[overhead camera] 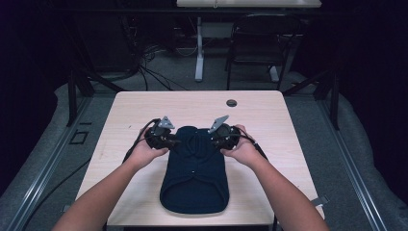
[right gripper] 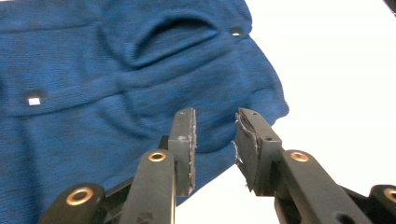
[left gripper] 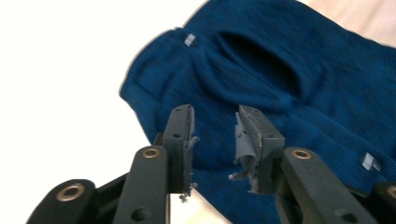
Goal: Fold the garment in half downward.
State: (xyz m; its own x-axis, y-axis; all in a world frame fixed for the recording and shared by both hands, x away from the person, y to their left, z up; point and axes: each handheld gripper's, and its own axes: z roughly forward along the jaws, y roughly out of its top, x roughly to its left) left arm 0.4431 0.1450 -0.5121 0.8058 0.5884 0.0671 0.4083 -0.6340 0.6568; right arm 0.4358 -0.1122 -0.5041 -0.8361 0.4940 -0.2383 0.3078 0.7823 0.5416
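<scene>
A dark blue knitted garment lies folded on the light wooden table, its far end between my two hands. My left gripper hovers at the garment's far left corner, and my right gripper hovers at its far right corner. In the left gripper view the garment spreads out beyond my left gripper, whose jaws stand apart with nothing pinched. In the right gripper view my right gripper is open above the garment's edge; the cloth lies below the jaws, not between the pads.
A small round cable hole sits near the table's far edge. Beyond the table stand a dark chair and a white desk leg, with cables on the floor. Bare tabletop lies to either side of the garment.
</scene>
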